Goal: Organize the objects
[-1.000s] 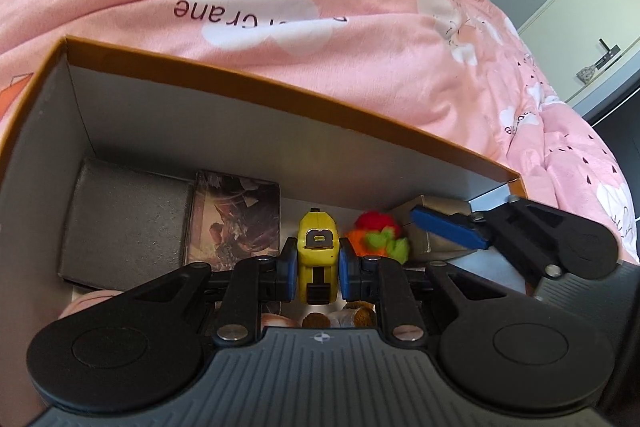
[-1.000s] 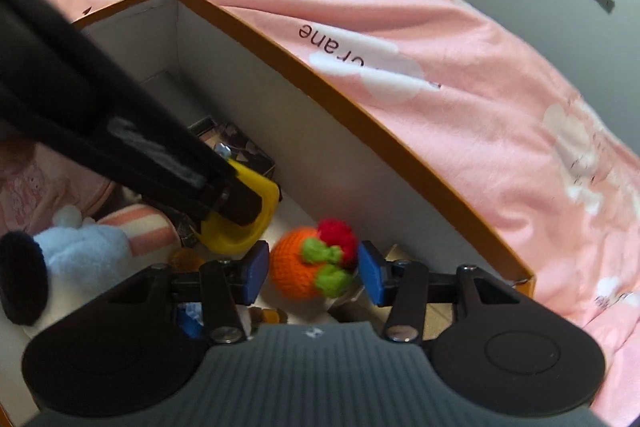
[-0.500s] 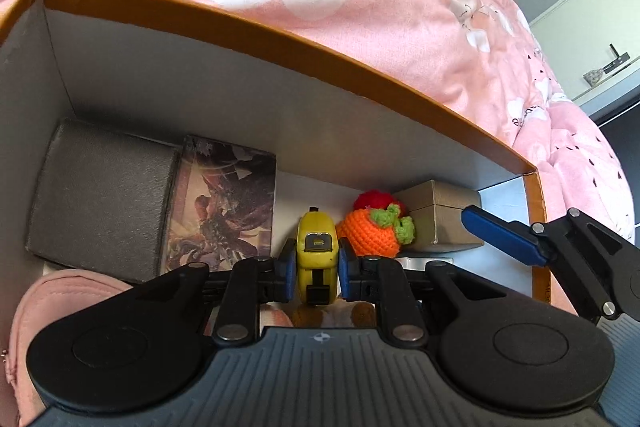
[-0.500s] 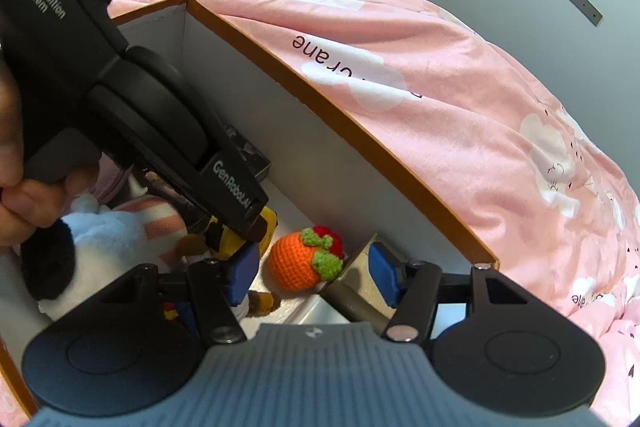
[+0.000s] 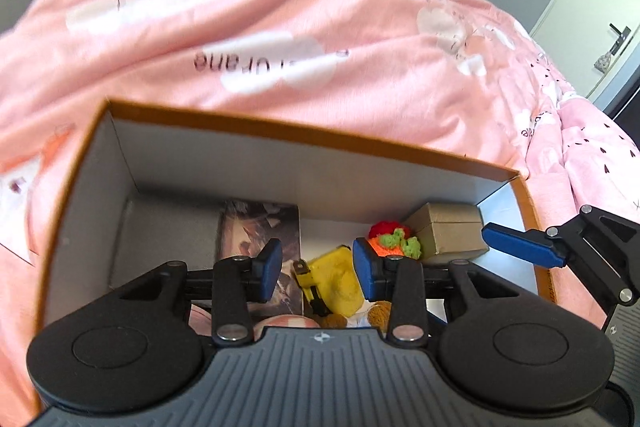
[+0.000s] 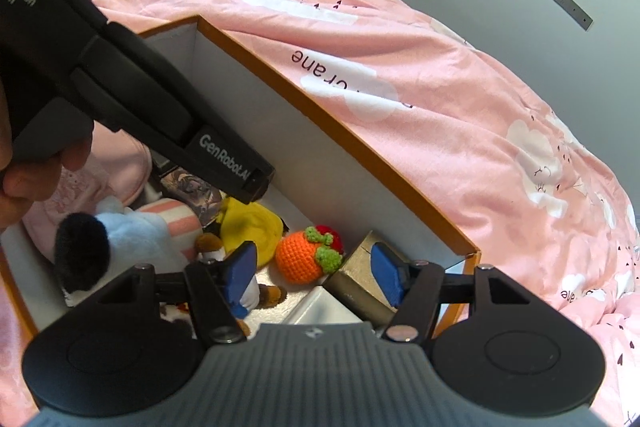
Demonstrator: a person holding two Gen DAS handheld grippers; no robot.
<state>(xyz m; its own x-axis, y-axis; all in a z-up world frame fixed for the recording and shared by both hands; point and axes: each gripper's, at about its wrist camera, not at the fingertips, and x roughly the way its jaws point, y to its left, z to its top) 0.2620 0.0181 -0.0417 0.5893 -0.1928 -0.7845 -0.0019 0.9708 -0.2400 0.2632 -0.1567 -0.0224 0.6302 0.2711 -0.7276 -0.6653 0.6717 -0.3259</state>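
Left hand-held gripper (image 5: 316, 269) hovers spread above yellow tape measure (image 5: 334, 281).

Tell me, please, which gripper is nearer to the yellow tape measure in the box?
Left. The left gripper hangs open right above the yellow tape measure, which shows between its fingers. The right gripper is open farther along, over the orange crochet toy and brown box.

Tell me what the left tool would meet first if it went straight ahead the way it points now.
Most likely the yellow tape measure. It lies in the box directly between and beyond the open fingers of the left tool. Depth is unclear, so the distance cannot be judged.
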